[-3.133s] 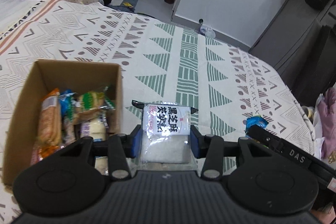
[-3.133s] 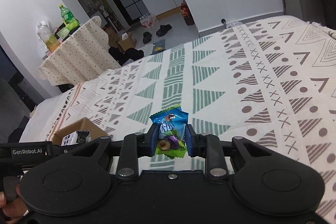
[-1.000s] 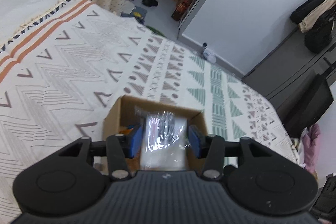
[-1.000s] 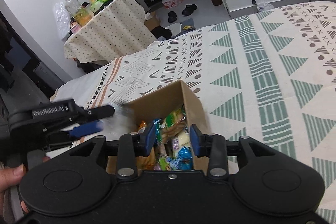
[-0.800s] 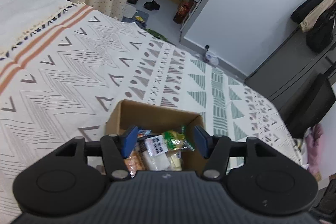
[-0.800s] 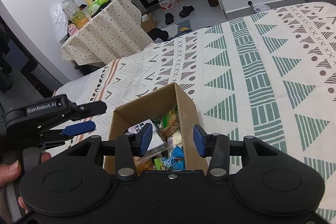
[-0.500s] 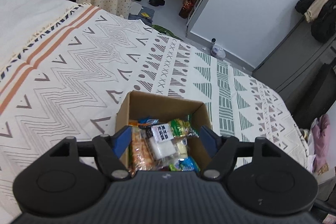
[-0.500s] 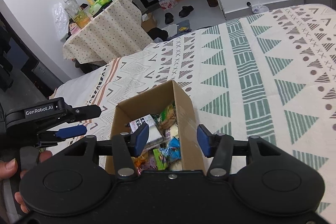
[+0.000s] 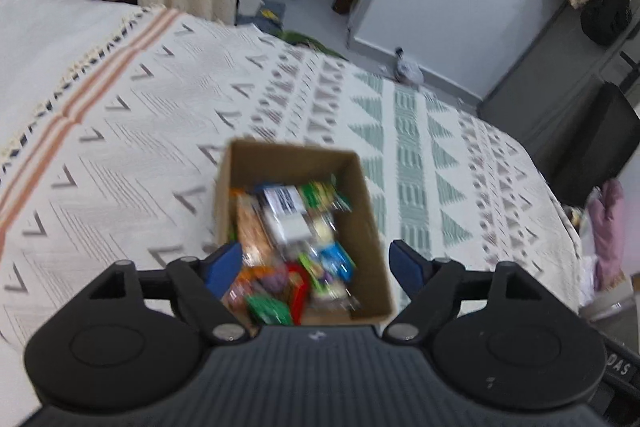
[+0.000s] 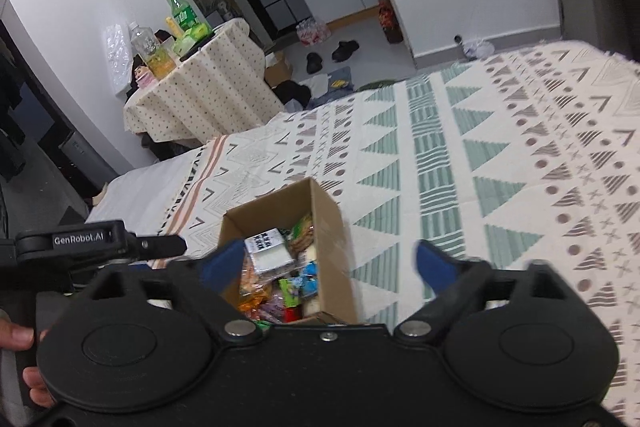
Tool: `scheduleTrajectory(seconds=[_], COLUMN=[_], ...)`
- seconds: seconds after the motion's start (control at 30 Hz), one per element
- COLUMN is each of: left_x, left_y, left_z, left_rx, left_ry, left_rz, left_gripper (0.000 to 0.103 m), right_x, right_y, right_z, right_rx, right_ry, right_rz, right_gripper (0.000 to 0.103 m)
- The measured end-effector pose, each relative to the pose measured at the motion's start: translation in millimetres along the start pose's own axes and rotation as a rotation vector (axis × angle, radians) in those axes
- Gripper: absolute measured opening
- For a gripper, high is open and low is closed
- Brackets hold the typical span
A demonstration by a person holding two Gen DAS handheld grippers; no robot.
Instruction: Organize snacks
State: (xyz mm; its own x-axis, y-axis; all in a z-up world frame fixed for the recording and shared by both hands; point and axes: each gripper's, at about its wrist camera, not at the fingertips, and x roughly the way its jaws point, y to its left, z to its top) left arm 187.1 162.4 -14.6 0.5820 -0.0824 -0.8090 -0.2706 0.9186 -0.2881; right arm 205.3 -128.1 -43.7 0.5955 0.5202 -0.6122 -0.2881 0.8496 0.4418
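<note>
Box: the cardboard box (image 9: 370, 227) sits open-topped on the bed's patterned blanket (image 9: 120, 155), so snacks can be dropped in from above.
Snacks: a heap of wrapped snacks (image 9: 288, 239) fills the box; a clear packet with a white printed label (image 9: 286, 213) lies on top, a blue-wrapped snack (image 9: 338, 259) nearer the camera edge.
Left claw: the left claw (image 9: 316, 265) hangs above the box's near end, jaws opening, nothing between them.
Right claw: the right claw (image 10: 330, 261) is over the box's near right wall, jaws opening very wide and empty.
Holder: a person's fingers (image 10: 24, 363) grip the left handle in the right wrist view.
Stage: both loads look delivered; no loose snacks show on the blanket in either view.
</note>
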Motion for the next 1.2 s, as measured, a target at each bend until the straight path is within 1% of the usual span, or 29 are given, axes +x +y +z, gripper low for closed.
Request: scheduleTrajectory(seconds=[0.03,0.13,0.17,0.23,0.3,0.37,0.57,0.83,1.0,1.2], left_x=[-2,-10,-13,-20,-28,-33,-53,-79,-94,-118], left_y=[-4,-12,-14,-20,-27,-34,-55,-74,-80,-81], left_z=[-3,-11,-13,-18,-24,-29,-46,-72,-86,-99], left_rx=[0.01,0.021,0.024,0.037,0.054,0.066,0.101,0.145,0.159,0.177], left_ry=[0.002,-0.001,-0.005,-0.019,-0.032,-0.038,-0.059,-0.092,-0.1,-0.124], left_rz=[0.007,0.023,0.028,0.037,0.031,0.026,0.009,-0.032,-0.048,-0.06], left_gripper=[0.08,0.081,0.088,0.096,0.098,0.103,0.103,0.103,0.103,0.103], right_x=[-6,-25,-31,-41,-51,-62,-92,-134,-154,-173], right_y=[-2,-8,-11,-15,-19,-22,-28,-37,-40,-37], right_z=[0,1,1,0,-1,-3,-9,-23,-32,-45], right_rx=[-0.003,0.006,0.01,0.011,0.008,0.007,-0.007,-0.002,-0.001,-0.023], right_ry=[-0.009,-0.032,-0.038,-0.044,-0.047,-0.054,-0.068,-0.117,-0.138,-0.139], right_rz=[-0.009,-0.017,-0.02,-0.028,-0.039,-0.045,-0.067,-0.094,-0.115,-0.161], right_gripper=[0.102,0.103,0.103,0.103,0.103,0.103,0.103,0.103,0.103,0.103])
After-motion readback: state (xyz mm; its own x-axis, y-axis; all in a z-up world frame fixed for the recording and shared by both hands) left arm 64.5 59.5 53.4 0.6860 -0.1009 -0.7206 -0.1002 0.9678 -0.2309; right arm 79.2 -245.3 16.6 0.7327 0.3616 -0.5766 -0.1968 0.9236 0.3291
